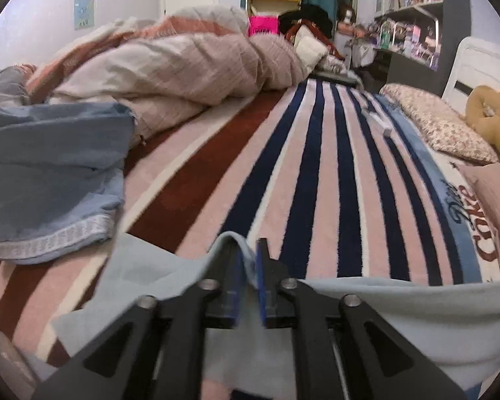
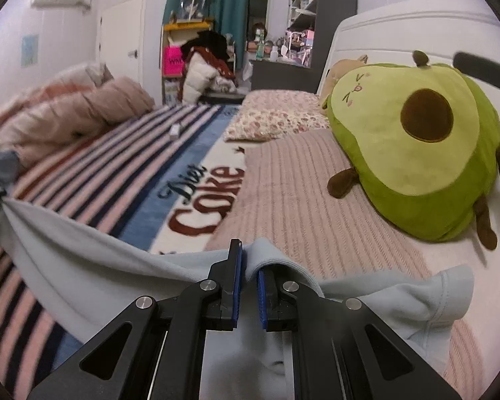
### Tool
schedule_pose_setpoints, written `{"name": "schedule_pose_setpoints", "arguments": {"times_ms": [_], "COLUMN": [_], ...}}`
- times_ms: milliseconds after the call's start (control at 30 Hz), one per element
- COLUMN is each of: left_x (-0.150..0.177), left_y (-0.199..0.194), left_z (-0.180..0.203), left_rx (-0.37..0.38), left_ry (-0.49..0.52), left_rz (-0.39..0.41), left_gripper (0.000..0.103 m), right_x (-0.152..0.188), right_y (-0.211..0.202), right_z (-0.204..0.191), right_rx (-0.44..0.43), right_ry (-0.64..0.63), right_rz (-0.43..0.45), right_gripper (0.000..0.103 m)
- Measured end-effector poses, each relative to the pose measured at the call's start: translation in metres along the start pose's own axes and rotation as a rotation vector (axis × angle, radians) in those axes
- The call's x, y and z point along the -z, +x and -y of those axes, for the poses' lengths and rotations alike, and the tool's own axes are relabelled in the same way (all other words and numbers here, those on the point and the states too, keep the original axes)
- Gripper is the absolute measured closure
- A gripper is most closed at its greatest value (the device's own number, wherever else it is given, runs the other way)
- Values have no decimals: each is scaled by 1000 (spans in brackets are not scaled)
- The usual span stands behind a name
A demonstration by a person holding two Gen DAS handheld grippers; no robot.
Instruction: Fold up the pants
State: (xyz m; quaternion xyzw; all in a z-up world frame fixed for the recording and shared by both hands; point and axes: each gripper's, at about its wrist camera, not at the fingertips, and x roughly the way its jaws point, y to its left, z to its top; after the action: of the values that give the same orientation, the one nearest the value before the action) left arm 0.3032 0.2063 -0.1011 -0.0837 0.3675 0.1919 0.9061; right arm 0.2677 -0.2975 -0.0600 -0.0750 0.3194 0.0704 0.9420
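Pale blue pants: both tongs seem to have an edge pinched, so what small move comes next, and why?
Probably carry both edges forward together, low over the striped blanket. The left tongs and right tongs are each shut on a fold of the pale blue pants, and the cloth between them sags in a slack curve, so even travel should lay the fold flat.

Both wrist views sit low and close over the striped blanket [image 1: 316, 166], facing along the bed toward the shelves [image 1: 413, 10]; both share the blanket and floral pillow [image 2: 276, 116].
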Motion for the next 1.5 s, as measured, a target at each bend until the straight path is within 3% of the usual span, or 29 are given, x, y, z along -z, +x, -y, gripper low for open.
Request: {"name": "schedule_pose_setpoints", "arguments": {"times_ms": [33,67,100,167,233,333,467,633,767,800,833,867,933,1033,1233,1300,1367,1500], "left_x": [1,0,1,0,2,16,35,51,57,59,60,61,61,64,68,69,70,71], "left_y": [3,4,2,-7,-17,-34,-46,-51,-48,-48,-48,-47,-44,-38,-27,-24,-20,-16], "left_z": [2,4,5,5,5,12,21,35,45,46,47,47,48,52,59,60,60,59], "left_rx": [-14,-37,-56,-52,5,75,126,167,174,171,167,166,164,155,117,103,96,74], "left_ry": [4,10,14,15,17,60,94,138,174,178,183,184,183,194,206,205,204,197], "left_rz": [2,20,52,82,84,76,65,62,56,57,57,58,52,46,34,31,25,28], "left_gripper": [47,21,19,19,19,19,19,19,19,19,19,19,19,19,19,19,19,19], "right_x": [1,3,5,6,8,14,30,57,77,79,82,81,75,54,10,0,-7,-21], "right_y": [3,4,3,-2,-13,-37,-77,-84,-69,-67,-66,-67,-68,-71,-47,-37,-27,-13], "right_z": [-1,-1,-1,-1,-4,-8,-5,-9,-9,-8,-7,-5,1,12,39,49,66,114], "right_rx": [-16,-35,-54,-46,-29,-18,67,83,232,276,325,357,396,433,498,528,502,435], "right_ry": [-2,-3,-6,-24,-70,-107,-126,-184,-274,-299,-324,-343,-341,-339,-338,-325,-274,-59], "right_rz": [-16,-20,-20,-19,-18,-14,6,-99,-142,-135,-120,-103,-76,1,46,61,45,6], "right_gripper": [69,51,46,43,42,29,24,23,25,27,43,72,95,96,96,85,61,58]}}
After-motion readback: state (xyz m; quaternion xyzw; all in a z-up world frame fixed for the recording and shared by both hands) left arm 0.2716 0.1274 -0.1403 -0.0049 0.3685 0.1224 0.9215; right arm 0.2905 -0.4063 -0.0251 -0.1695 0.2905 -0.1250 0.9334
